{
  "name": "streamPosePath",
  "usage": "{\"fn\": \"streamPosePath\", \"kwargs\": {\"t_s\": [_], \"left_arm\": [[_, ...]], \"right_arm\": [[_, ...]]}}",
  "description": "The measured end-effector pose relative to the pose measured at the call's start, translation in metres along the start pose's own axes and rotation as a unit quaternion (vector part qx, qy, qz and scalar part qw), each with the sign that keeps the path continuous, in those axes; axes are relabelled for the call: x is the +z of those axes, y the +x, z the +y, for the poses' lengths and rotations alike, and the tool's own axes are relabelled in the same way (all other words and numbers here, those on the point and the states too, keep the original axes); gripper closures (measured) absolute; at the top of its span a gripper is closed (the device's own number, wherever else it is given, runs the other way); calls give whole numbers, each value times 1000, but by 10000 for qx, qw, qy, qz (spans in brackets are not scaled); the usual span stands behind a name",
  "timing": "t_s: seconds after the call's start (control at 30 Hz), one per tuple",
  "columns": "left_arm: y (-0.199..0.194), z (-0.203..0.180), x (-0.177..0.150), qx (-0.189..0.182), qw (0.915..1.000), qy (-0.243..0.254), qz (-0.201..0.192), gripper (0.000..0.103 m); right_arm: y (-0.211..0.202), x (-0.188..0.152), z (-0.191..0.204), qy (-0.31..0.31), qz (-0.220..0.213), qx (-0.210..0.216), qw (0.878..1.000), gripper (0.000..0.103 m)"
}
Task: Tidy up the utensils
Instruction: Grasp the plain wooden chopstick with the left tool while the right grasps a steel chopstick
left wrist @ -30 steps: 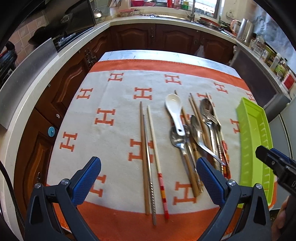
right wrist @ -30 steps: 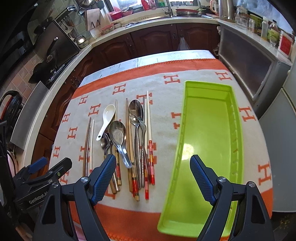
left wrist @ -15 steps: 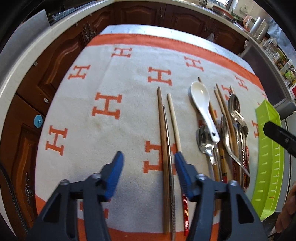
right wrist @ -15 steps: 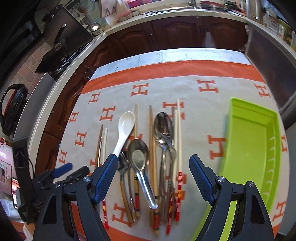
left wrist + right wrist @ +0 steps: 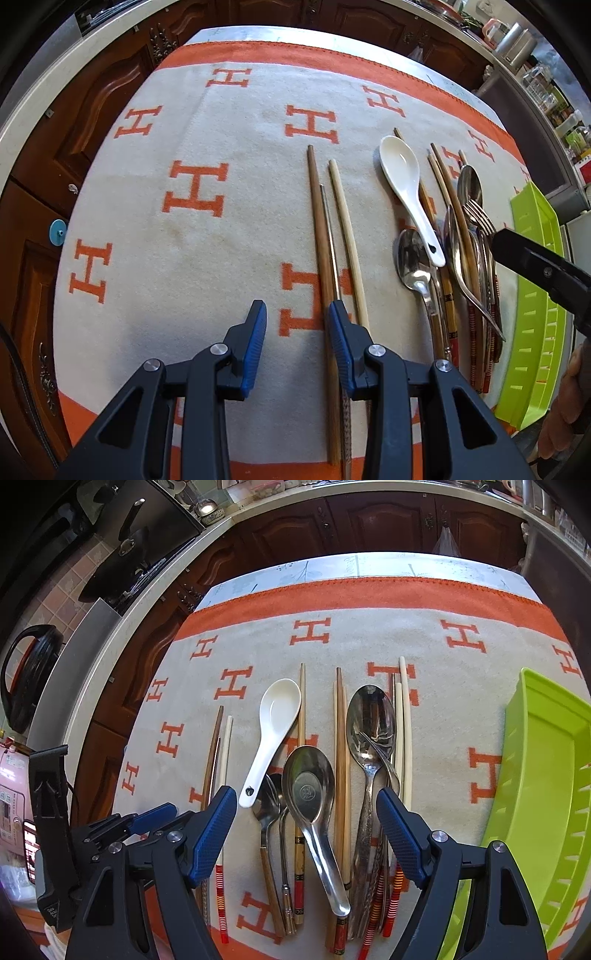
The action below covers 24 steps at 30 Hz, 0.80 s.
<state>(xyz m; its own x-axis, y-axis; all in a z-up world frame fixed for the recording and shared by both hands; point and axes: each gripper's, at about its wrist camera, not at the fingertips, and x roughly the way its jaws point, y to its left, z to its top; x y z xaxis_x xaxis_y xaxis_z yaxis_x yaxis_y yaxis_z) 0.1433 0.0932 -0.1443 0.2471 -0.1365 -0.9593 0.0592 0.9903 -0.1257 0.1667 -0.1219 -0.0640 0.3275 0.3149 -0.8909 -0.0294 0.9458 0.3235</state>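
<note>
lower and nearer than a second ago, the left gripper (image 5: 296, 325) is closing its fingers beside the brown chopstick (image 5: 320, 236), nothing between them. right gripper (image 5: 306, 812) fingers stand apart over the spoons (image 5: 308, 786). blanket (image 5: 207, 229) repeats orange "h". green tray (image 5: 546, 775) lies right.

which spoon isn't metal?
The white ceramic soup spoon, far left of the spoon cluster, bowl pointing away from the camera. The other spoons, such as the big steel ladle-type spoon beside it, are shiny metal.
</note>
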Motion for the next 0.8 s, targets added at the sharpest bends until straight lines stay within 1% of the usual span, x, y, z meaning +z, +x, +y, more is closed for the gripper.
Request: {"fn": "streamPosePath", "kwargs": {"t_s": [0.1, 0.27, 0.33, 0.43, 0.47, 0.53, 0.6, 0.63, 0.67, 0.7, 0.8], "left_arm": [[3, -3, -1, 12, 10000, 49, 24, 70], [5, -5, 0, 149, 9998, 107, -40, 70], [6, -5, -2, 299, 9994, 141, -59, 70], [6, -8, -5, 413, 9988, 226, -100, 68], [9, -10, -5, 451, 9986, 255, -49, 68], [10, -16, -9, 643, 9972, 352, -112, 68], [11, -22, -10, 721, 9964, 392, -196, 68], [10, -22, -10, 687, 9968, 359, -204, 70], [10, -21, -10, 616, 9973, 320, -228, 75], [9, -19, -10, 585, 9975, 272, -276, 100], [3, -5, -12, 435, 9986, 105, -275, 99]], "right_arm": [[3, -1, -2, 13, 58, 2, 10000, 23], [3, -4, -1, -12, 100, 11, 9999, 23], [3, -6, 0, -31, 113, 8, 9999, 23], [1, -8, 0, -33, 124, 33, 9999, 23], [1, -8, 1, -44, 125, 39, 9999, 23], [0, -9, 3, -76, 125, 34, 9999, 23], [-1, -10, 6, -106, 122, 32, 9999, 23], [-2, -11, 7, -121, 120, 25, 9999, 23], [-3, -12, 9, -135, 121, 17, 9998, 23], [-4, -13, 10, -149, 121, 17, 9998, 23], [-10, -18, 17, -209, 126, 29, 9997, 23]]}}
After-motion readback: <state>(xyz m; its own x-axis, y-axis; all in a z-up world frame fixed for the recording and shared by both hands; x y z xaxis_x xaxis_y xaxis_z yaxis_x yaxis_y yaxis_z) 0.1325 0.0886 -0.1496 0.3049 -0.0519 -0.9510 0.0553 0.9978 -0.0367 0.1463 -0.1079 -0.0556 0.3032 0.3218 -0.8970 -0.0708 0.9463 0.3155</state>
